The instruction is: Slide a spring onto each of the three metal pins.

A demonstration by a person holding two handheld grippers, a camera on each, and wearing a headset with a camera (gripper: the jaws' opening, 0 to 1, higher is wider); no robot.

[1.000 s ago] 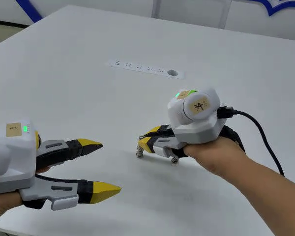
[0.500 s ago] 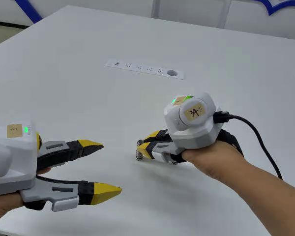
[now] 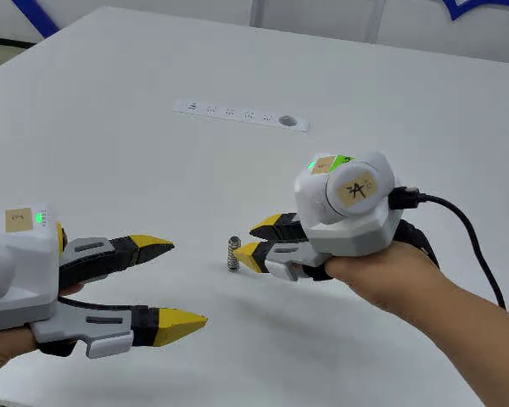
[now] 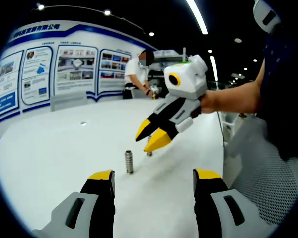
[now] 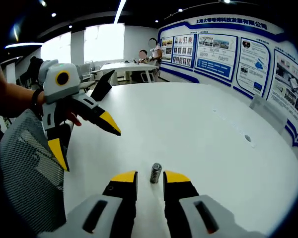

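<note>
Jaws gape wide on the left gripper (image 3: 188, 284), narrowly on the right gripper (image 3: 243, 238), both empty. One spring (image 3: 233, 253) stands just ahead. Writing on the posters (image 5: 223, 49) is illegible.

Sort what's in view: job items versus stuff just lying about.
Job:
- spring, upright on the table
- right gripper, jaws slightly apart, right beside it
- left gripper, open, empty

Lying about:
- power strip, far side of table
</note>
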